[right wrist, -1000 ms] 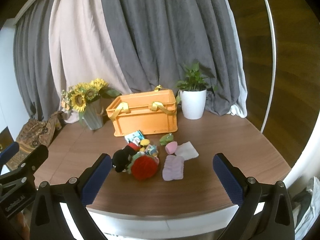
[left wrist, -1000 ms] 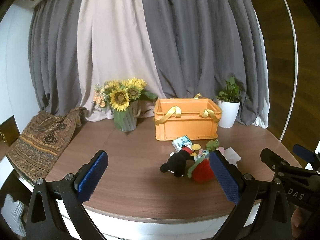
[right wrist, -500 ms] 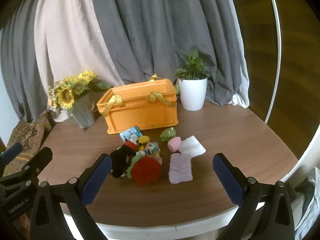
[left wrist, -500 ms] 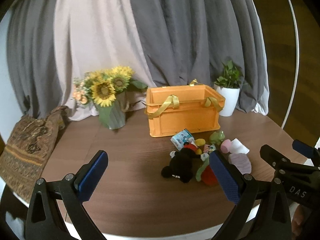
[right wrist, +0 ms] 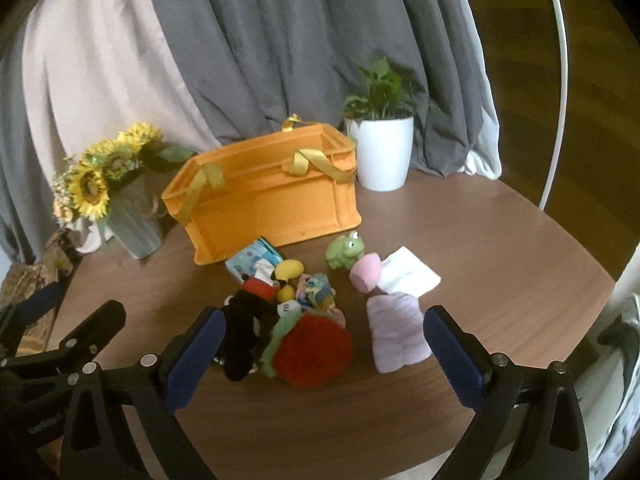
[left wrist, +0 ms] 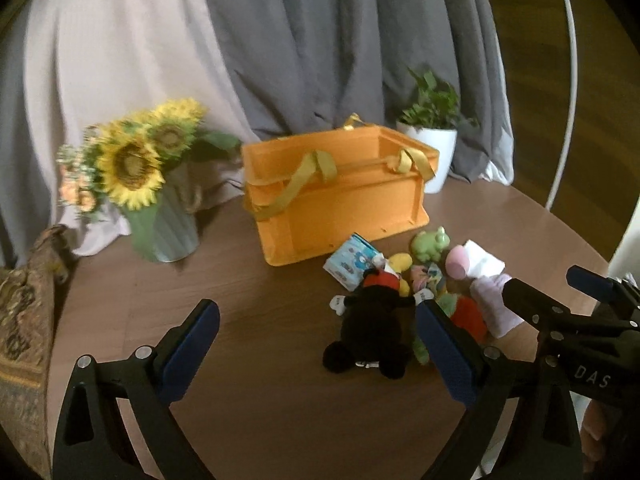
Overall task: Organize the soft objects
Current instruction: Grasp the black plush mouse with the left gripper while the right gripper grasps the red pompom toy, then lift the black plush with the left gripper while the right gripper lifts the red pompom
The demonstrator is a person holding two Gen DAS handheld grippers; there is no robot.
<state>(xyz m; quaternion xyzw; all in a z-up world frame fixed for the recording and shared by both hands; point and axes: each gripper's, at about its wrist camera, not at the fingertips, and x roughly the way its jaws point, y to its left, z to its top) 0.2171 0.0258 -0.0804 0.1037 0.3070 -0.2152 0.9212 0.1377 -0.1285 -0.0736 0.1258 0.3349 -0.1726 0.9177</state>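
Jaws wide over the toy pile

Grippers both hang above the near edge of the round wooden table (right wrist: 500, 240), empty. Left gripper (left wrist: 316, 344) stands wide, its jaws having just closed a little — nothing between the pads, though the black plush mouse (left wrist: 372, 336) lies just ahead. Right gripper (right wrist: 320, 350) is equally wide, touching nothing; beyond it sit a red plush (right wrist: 314, 350) and lilac cloth (right wrist: 398, 338). Farther back — green frog (right wrist: 344, 250), then the orange crate (right wrist: 272, 204).
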